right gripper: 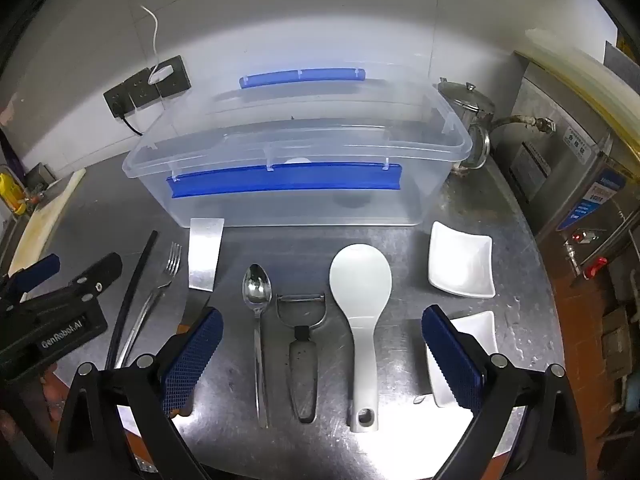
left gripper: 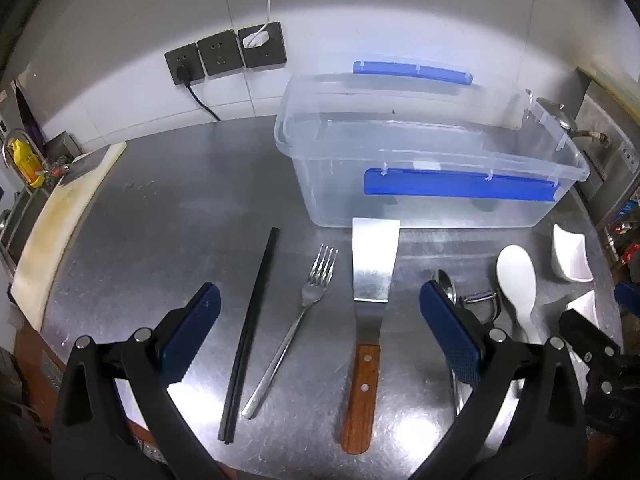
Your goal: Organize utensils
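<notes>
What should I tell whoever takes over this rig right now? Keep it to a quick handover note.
Left gripper: open, holding nothing, hovering over the steel counter.
Right gripper: open, holding nothing.
Clear plastic bin with blue latches: at the back, looks empty.
In a row in front of it: black chopsticks, steel fork, wooden-handled metal spatula, steel spoon, metal peeler, white rice paddle; two white square dishes on the right.
Done: nothing.
Left: all of it.
</notes>
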The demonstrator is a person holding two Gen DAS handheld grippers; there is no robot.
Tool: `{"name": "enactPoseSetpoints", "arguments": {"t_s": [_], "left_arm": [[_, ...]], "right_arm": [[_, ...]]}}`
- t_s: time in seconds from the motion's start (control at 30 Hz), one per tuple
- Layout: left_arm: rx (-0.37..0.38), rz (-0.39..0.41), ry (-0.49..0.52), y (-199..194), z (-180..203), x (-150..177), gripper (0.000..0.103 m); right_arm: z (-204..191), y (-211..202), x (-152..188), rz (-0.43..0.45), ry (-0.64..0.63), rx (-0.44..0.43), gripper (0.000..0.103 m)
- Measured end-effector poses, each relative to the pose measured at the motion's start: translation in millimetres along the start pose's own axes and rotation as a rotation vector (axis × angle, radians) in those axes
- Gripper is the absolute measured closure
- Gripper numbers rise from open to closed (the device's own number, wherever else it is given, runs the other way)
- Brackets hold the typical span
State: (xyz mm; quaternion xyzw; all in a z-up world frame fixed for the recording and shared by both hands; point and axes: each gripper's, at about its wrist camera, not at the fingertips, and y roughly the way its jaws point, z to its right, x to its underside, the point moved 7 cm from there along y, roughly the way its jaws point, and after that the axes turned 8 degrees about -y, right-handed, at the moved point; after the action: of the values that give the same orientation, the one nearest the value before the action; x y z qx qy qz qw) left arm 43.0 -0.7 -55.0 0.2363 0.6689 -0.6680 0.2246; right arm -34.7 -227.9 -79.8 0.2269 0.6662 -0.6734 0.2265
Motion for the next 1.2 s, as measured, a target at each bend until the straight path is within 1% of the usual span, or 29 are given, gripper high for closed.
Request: {"name": "enactPoseSetpoints", "arguments": {"t_s": [0.13, 0.17, 0.2, 0.23, 0.27, 0.33, 0.37, 0.57, 0.7, 1.2], "left_arm": [[0.015, -0.009, 0.006, -1, 4, 3, 0.007], [0.02, -0.037, 0.0, 2, 4, 4, 0.007], [0.029, -0.048, 0.0, 4, 5, 5, 0.007], [0.02, -0.072, 0.005, 4, 9, 1, 0.007], [0.022, -0.072, 0.006, 5, 12, 0, 0.007], [0.05, -0.082, 0.001, 6, 13, 0, 0.007], [0.054, -0.065, -0.002, 4, 10, 3, 0.007], [-0.005, -0.041, 0.026, 3, 8, 3, 0.007], [-0.019, -0.043, 0.02, 3, 3, 3, 0.007], [-0.016, -0.078, 0.037, 13, 5, 9, 0.007]], "right_arm": [[2, 2, 1, -0.021, -0.01, 0.044, 0.004], [3, 3, 1, -0.026, -0.01, 0.042, 0.004], [7, 8, 1, -0.031, -0.009, 0.039, 0.004], [8, 9, 1, -0.033, -0.008, 0.038, 0.004], [8, 7, 3, -0.03, -0.009, 0.038, 0.004], [9, 7, 2, -0.038, -0.015, 0.041, 0.004], [9, 7, 3, -0.041, -0.018, 0.04, 0.004], [2, 15, 3, -0.069, -0.049, 0.04, 0.004], [-1, 20, 4, -0.088, -0.063, 0.039, 0.004], [-7, 27, 6, -0.122, -0.08, 0.048, 0.004]]}}
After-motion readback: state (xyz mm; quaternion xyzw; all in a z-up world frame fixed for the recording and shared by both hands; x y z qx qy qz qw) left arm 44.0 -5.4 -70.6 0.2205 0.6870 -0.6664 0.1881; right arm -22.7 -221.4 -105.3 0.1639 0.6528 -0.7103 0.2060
